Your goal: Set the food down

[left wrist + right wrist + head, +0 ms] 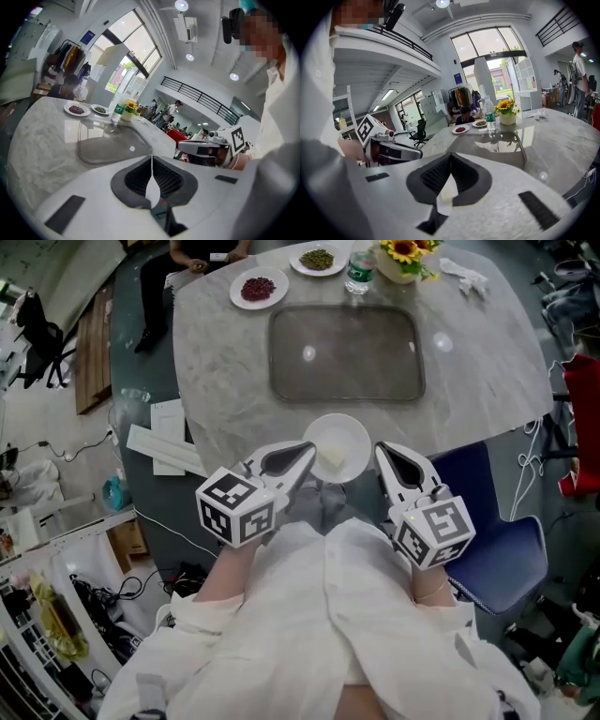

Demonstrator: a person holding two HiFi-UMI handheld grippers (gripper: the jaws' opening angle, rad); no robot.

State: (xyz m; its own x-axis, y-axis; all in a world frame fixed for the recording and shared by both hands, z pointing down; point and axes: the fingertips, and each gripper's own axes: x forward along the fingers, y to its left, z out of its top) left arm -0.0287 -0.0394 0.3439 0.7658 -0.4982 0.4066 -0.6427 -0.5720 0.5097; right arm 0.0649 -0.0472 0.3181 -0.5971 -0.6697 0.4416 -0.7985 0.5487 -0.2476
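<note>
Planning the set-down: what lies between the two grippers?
A round white plate, rim pinched by left gripper and right gripper, in the head view.

1. surface (216, 362): marble-look stone, polished, glossy
2. tray (347, 352): translucent grey plastic, shiny
3. plate (349, 432): white, smooth, slight gloss
4. left gripper (307, 452), right gripper (381, 450): matt white plastic, jaws lined black, ribbed
5. sleeve (281, 615): white cloth, matt

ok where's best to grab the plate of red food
Probably by the near rim of the plate of red food, coming in low, left of the tray: it lies flat and shallow, so only the edge fits between jaws.
</note>
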